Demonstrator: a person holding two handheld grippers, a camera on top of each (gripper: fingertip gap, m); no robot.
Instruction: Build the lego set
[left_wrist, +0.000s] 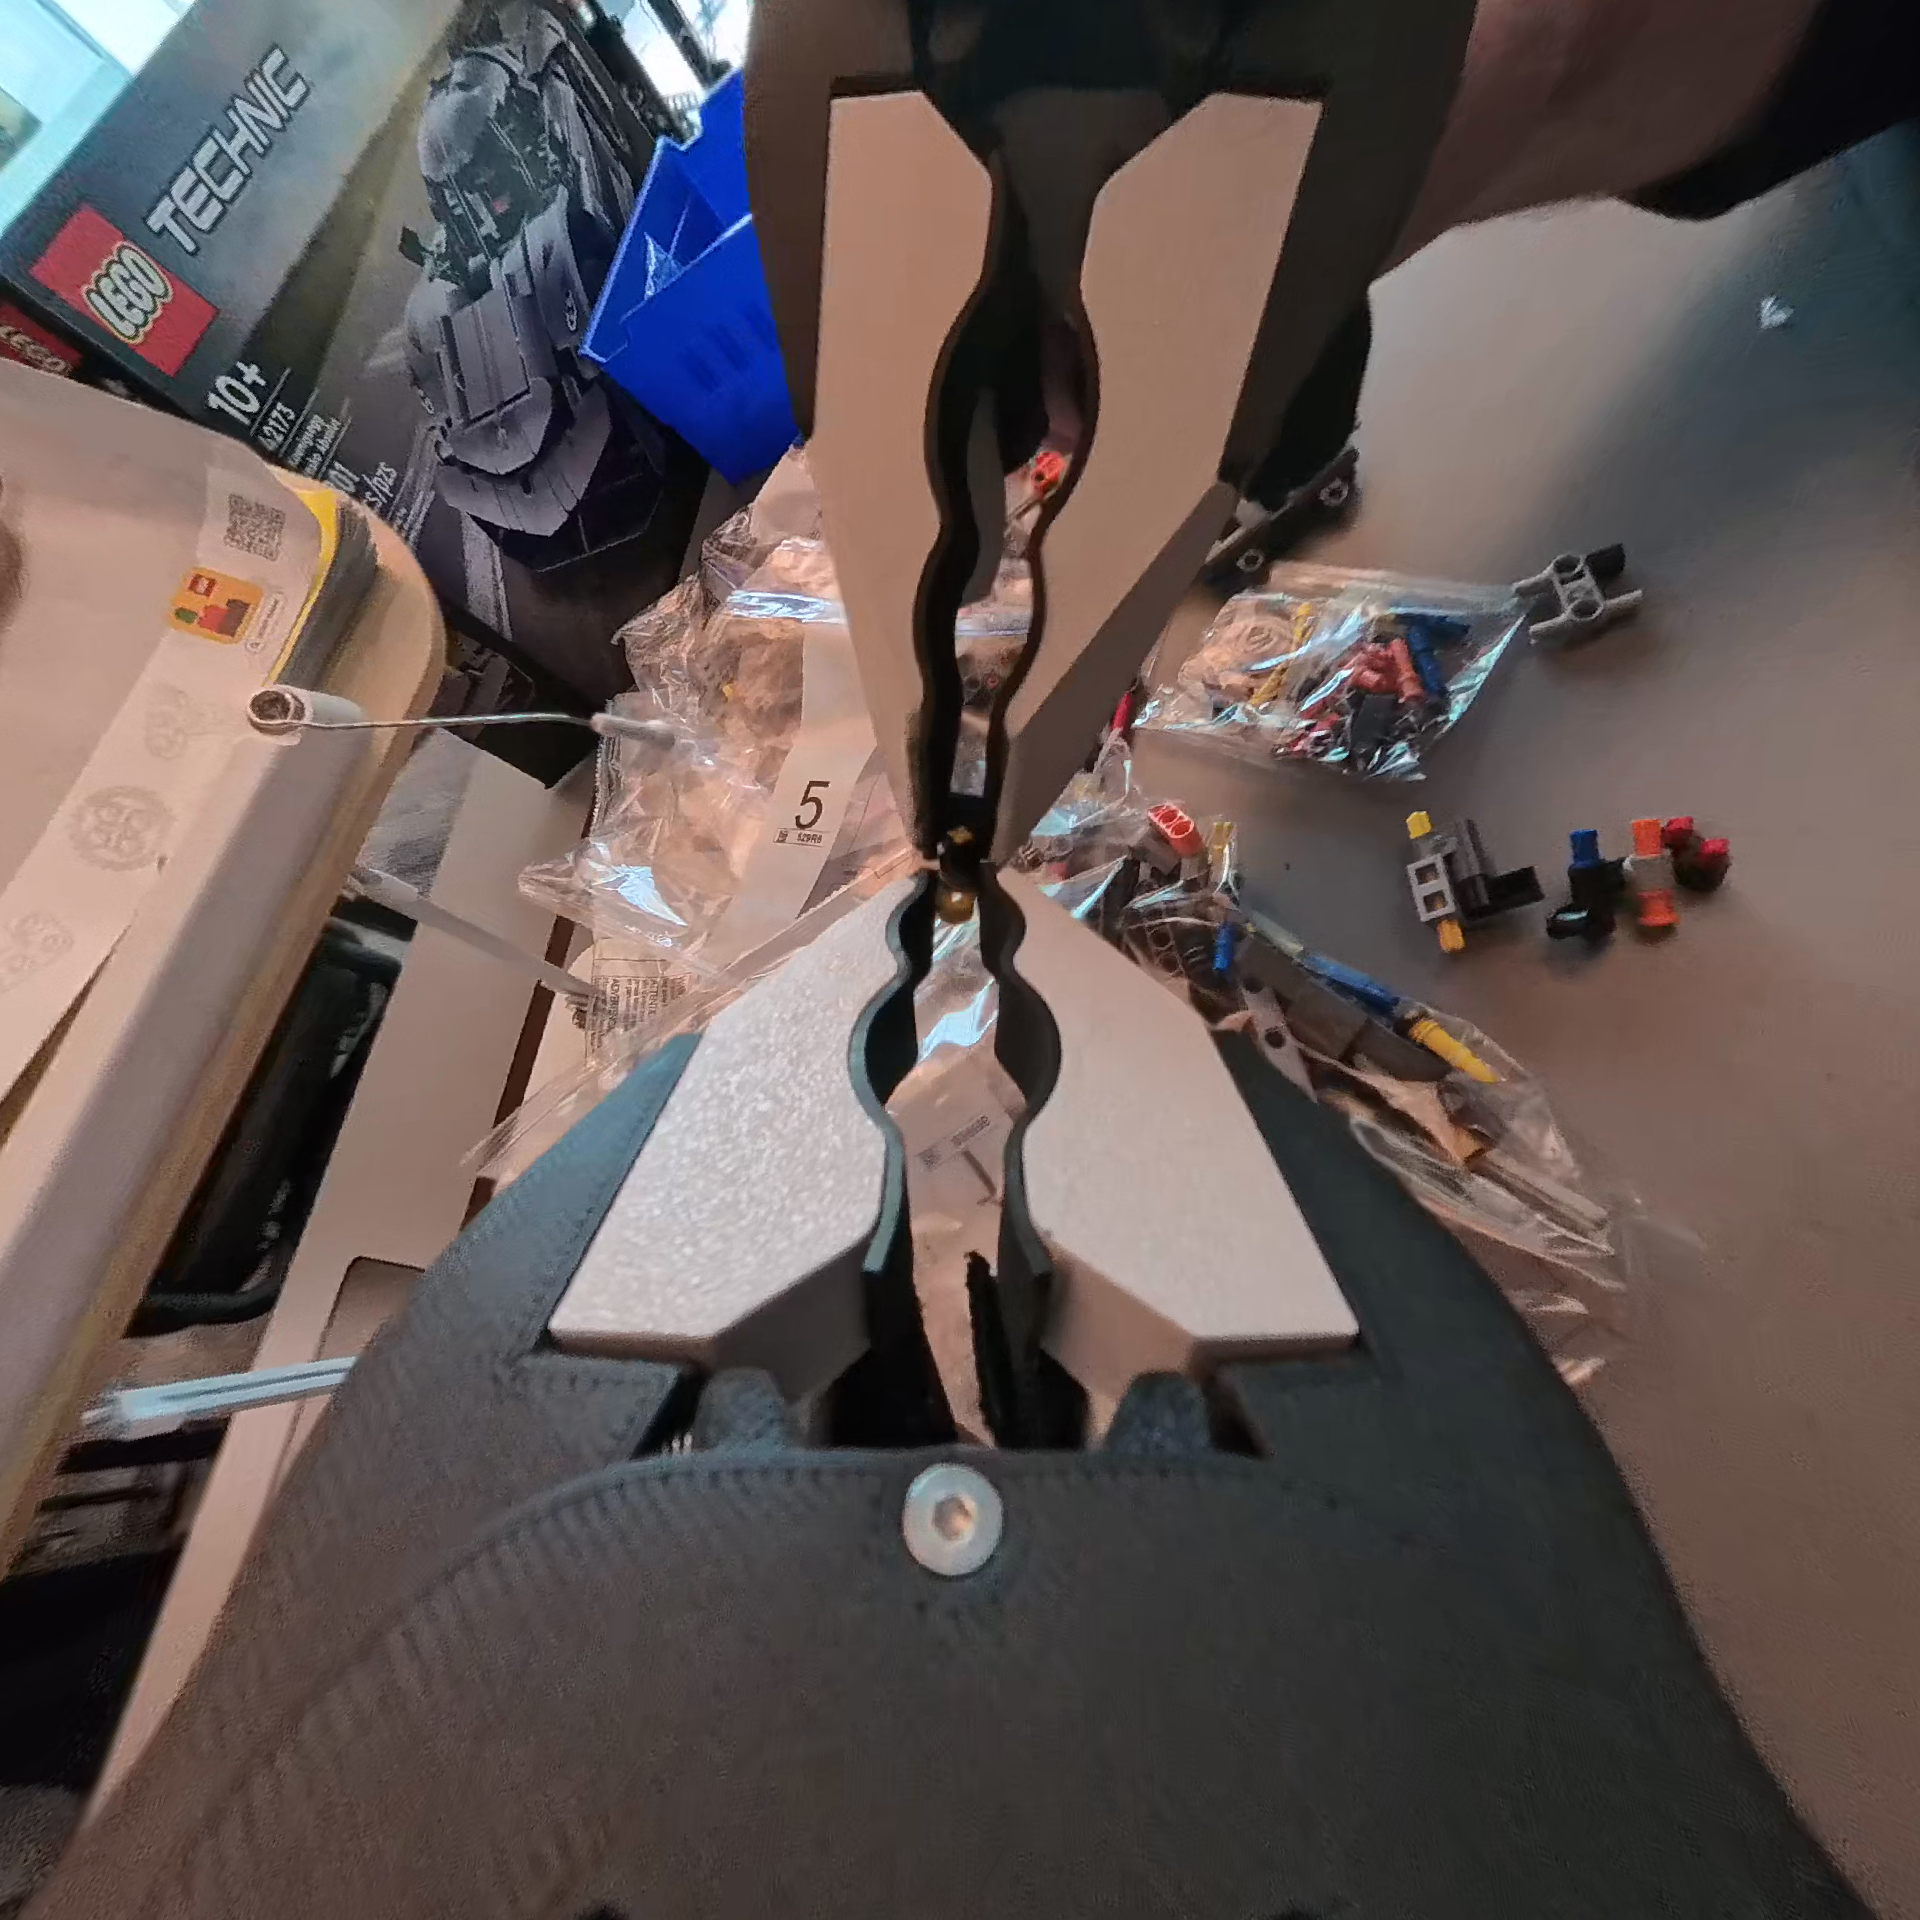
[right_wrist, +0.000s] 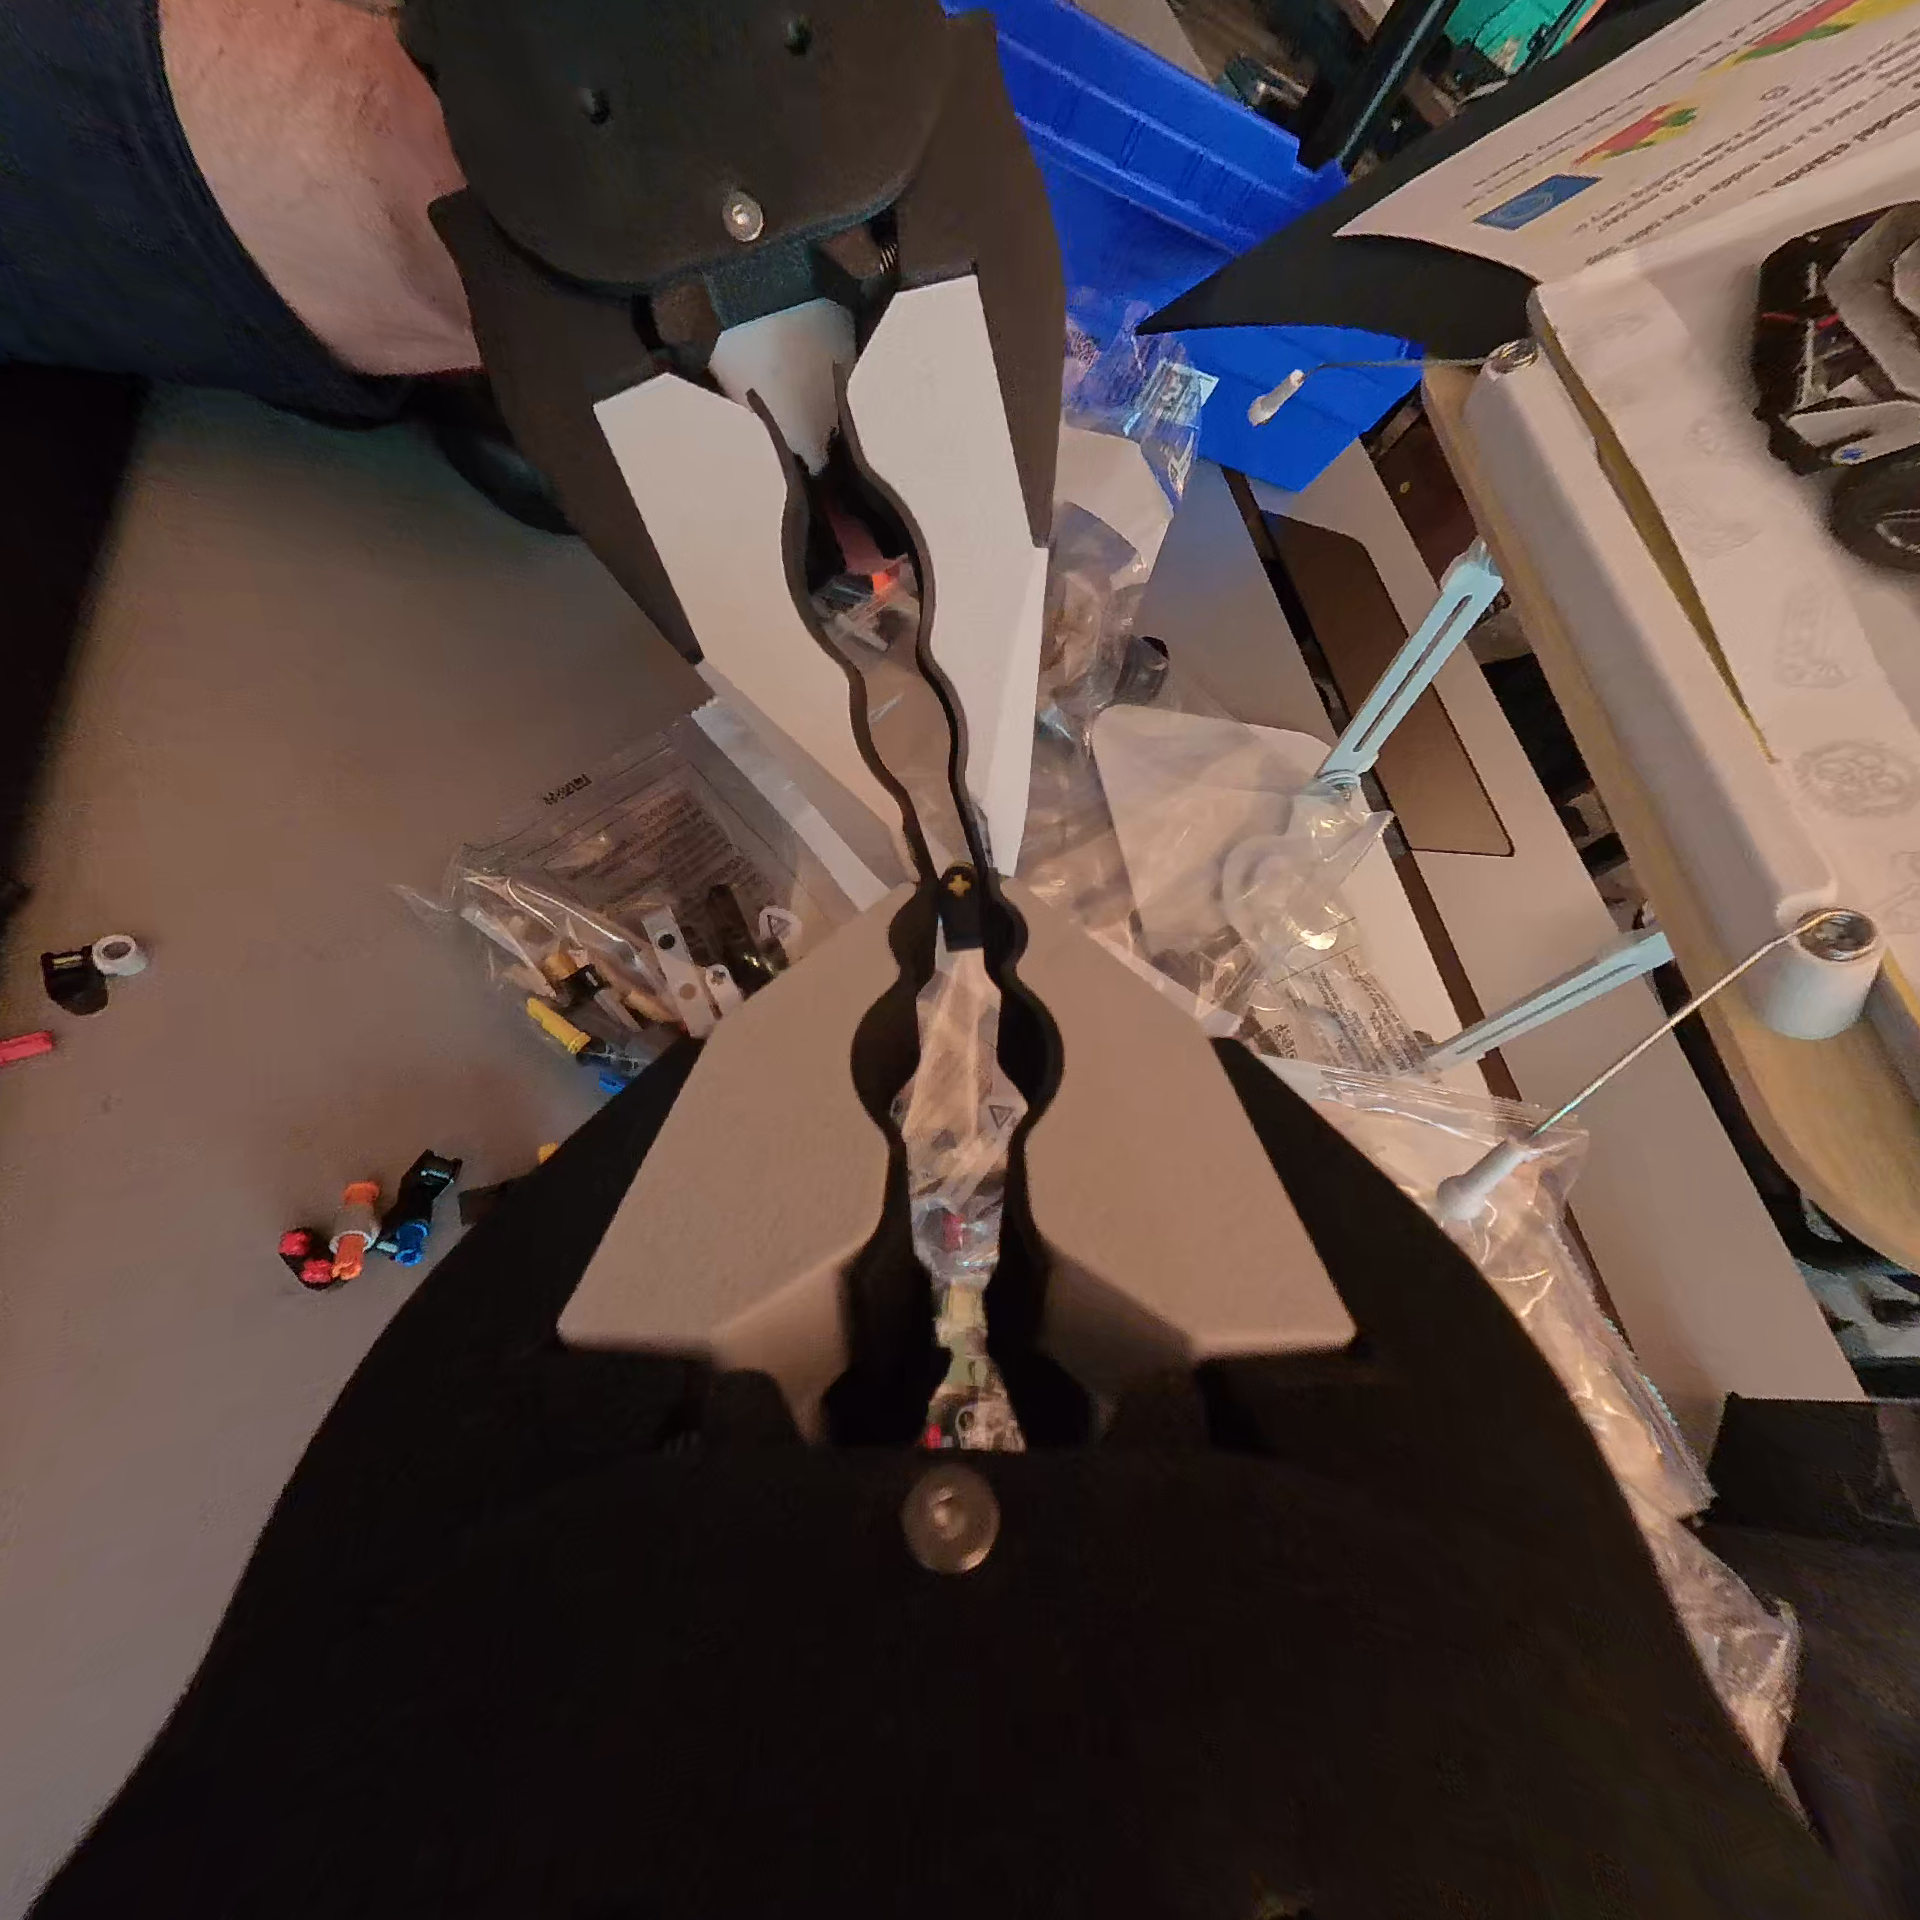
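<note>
Grey table (left_wrist: 1714, 1143) holds bags of parts (left_wrist: 1340, 665) at centre frame; above them left gripper (left_wrist: 958, 883) and right gripper (right_wrist: 961, 914) meet tip to tip, both clenched on one small black piece (right_wrist: 958, 906) (probably joining it).

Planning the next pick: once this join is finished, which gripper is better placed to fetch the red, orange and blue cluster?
Probably left. The cluster lies level with the left gripper's fingertips; for the right gripper it sits back beside the body. Both clamp the small part.
</note>
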